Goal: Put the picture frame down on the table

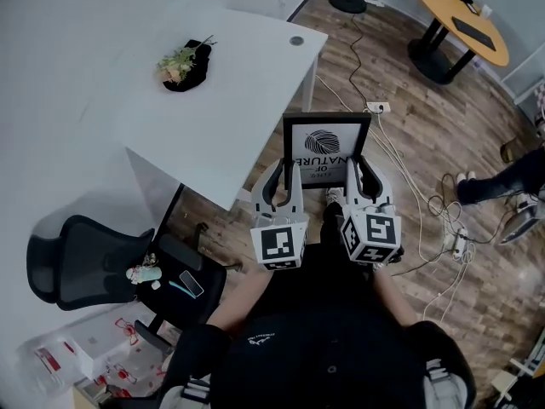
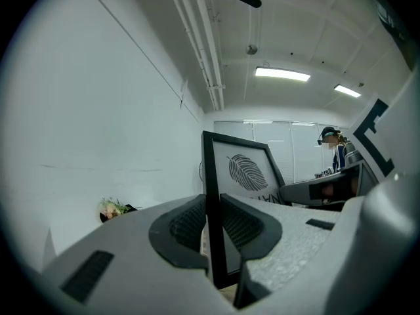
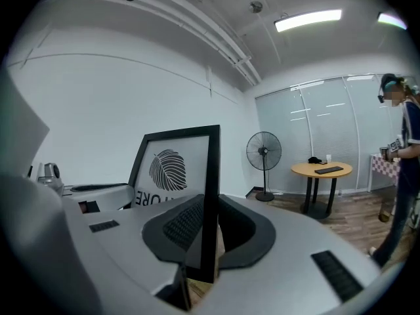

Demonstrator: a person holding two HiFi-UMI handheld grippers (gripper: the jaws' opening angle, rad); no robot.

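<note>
Picture frame [image 1: 327, 146] held between left tool [image 1: 285, 179] and right tool [image 1: 361, 173], above the floor [image 1: 409, 126], just right of the table [image 1: 230, 100], flowers [image 1: 180, 61] on the table's far left

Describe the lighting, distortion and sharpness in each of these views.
Head view: soft, even light, mild wide-angle bend, picture frame sharp. Left gripper view: strong fisheye with black corners, ceiling light blown out white. Right gripper view: same fisheye vignette, ceiling strip glaring, fan and round table crisp.

The black picture frame [image 1: 327, 147] with a leaf print is hanging above the floor, just beside the white table [image 1: 230, 100].
</note>
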